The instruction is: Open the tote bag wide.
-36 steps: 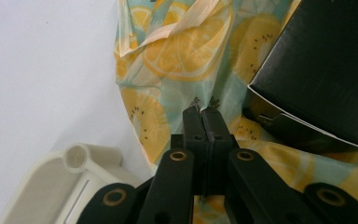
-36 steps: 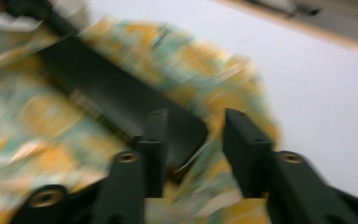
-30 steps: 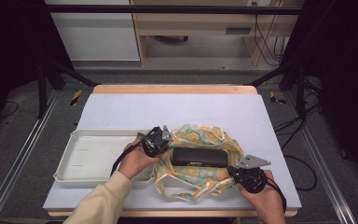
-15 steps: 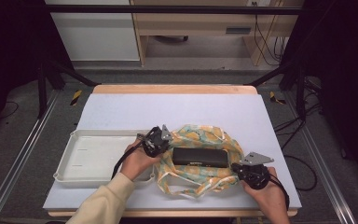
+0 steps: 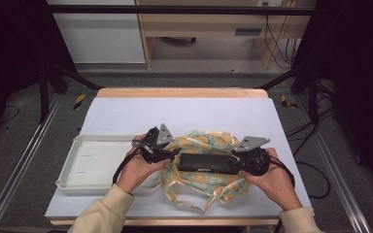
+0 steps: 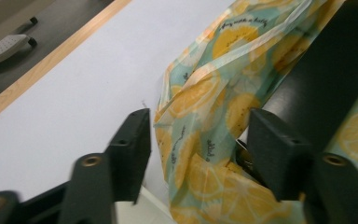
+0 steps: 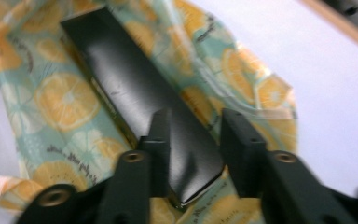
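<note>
High view: a long black rectangular box [image 5: 206,162] lies on a lemon-print cloth bag [image 5: 209,182], between both grippers' spread, just-opening fingers. Left gripper [image 5: 171,154] should pinch cloth; right gripper [image 5: 237,162] steadies the box.

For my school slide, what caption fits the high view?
Two hand-held grippers, left and right, open at the ends of a black box lying on lemon-print cloth.
</note>
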Available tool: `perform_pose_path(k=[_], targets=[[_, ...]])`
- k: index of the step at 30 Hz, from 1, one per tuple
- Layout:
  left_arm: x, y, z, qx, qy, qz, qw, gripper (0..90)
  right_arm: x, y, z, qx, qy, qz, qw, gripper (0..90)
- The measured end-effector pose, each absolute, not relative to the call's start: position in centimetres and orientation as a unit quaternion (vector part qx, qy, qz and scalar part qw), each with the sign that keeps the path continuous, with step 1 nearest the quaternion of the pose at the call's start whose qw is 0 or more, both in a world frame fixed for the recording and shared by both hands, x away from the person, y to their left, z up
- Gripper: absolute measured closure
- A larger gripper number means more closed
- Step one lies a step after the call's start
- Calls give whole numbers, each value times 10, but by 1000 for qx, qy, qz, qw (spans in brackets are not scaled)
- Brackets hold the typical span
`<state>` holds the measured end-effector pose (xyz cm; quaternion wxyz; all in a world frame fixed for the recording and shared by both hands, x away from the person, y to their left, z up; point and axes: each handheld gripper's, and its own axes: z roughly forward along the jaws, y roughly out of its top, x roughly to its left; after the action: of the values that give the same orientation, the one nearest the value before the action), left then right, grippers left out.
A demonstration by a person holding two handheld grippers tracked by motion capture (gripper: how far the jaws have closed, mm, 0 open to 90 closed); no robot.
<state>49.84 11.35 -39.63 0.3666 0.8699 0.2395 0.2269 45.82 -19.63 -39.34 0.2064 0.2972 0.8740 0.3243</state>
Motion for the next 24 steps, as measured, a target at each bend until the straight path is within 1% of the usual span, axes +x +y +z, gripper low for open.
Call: perform_pose_path(k=[2,3,5,7,10,16,22,24], targets=[[495,119,-393,868,242,226,371,326,463,-192,-395,285,885,314,192,519],[495,121,-392,870,243,222,368,302,465,-190,-396,275,891,309,184,492],[493,127,-390,868,251,218,368,216,467,-185,-396,269,898,299,179,421],[492,133,-390,867,256,214,371,195,470,-182,-397,254,907,292,166,360],[489,142,-393,865,263,212,372,147,473,-177,-398,240,920,268,156,323],[484,167,-390,859,276,212,375,99,480,-173,-400,221,930,253,148,298],[480,185,-391,857,288,215,370,85,483,-169,-401,209,938,238,139,301],[480,190,-393,856,294,212,370,85,484,-168,-400,200,943,228,138,314]])
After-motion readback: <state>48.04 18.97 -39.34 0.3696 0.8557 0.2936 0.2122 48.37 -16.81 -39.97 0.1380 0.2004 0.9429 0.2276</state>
